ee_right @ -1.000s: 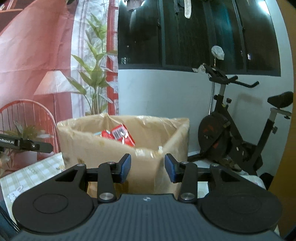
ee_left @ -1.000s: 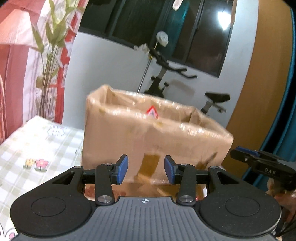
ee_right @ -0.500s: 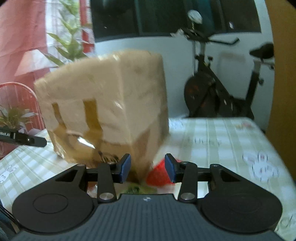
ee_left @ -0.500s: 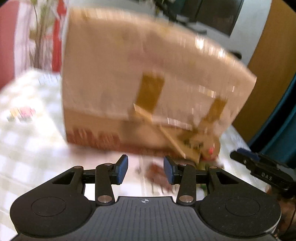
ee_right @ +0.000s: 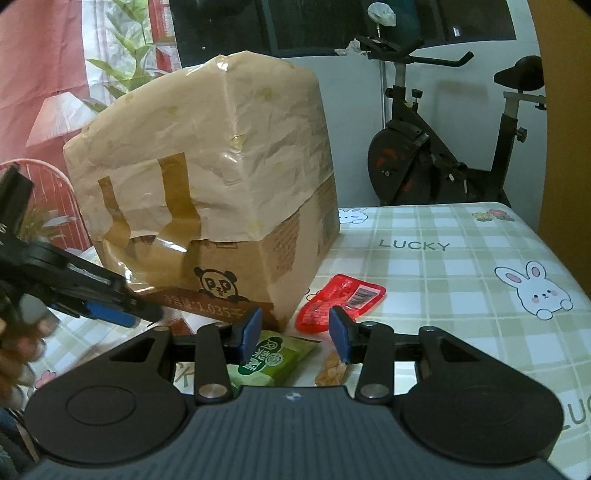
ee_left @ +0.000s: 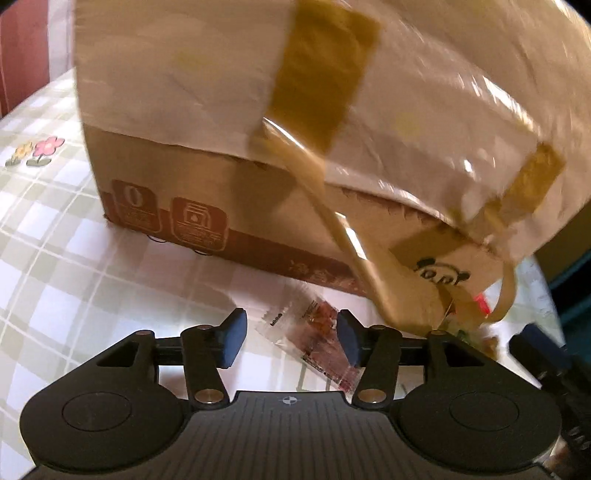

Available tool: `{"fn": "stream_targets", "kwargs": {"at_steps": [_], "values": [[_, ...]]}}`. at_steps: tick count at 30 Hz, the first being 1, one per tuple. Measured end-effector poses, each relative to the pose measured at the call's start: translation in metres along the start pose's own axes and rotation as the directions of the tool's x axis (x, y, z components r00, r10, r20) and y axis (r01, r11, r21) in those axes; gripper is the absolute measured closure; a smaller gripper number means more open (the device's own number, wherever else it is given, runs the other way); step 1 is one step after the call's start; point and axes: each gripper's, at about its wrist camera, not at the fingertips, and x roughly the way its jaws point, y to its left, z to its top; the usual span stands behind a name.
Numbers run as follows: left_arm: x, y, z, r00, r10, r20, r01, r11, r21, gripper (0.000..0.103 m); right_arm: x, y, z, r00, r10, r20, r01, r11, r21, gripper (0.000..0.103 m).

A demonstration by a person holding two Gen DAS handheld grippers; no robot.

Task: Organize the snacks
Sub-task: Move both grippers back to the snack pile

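A clear snack packet (ee_left: 309,340) with reddish contents lay flat between the left gripper (ee_left: 291,339)'s opening, unclamped jaws; its long axis ran diagonally, away-left to near-right. The right gripper (ee_right: 294,334) stood parted, empty.

Cardboard box (ee_right: 207,192) blocks ahead — tablecloth (ee_right: 461,266) rightward clear

A black exercise bike (ee_right: 454,147) stands on the floor at about two o'clock in the right wrist view, behind the table's far edge, against a white wall (ee_right: 351,110). A crumpled pale bag (ee_right: 382,13) sits atop its handlebar post at one o'clock. Dark window panes (ee_right: 406,22) span twelve o'clock. At ten o'clock hangs a red and white printed curtain (ee_right: 40,55) picturing a lamp and green leafy stems (ee_right: 129,48).
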Motion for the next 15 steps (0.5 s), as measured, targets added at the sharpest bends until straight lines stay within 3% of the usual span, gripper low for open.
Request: {"fn": "stream_targets", "kwargs": {"at_steps": [5,10,15], "values": [[0.001,-0.016,-0.009,0.997,0.045,0.055,-0.049,0.996,0.074,0.045,0.0,-0.004,-0.003,1.0,0.001,0.0,-0.001,1.0,0.03,0.059],[0.005,-0.036,-0.018,0.99,0.096,0.099,-0.111,0.981,0.158,0.036,0.0,-0.008,-0.006,1.0,0.001,-0.003,-0.001,0.999,0.047,0.059],[-0.003,-0.03,-0.026,0.994,0.068,0.09,-0.087,0.969,0.232,0.032,0.001,-0.012,-0.011,1.0,-0.008,-0.011,0.009,0.998,0.067,0.059]]}}
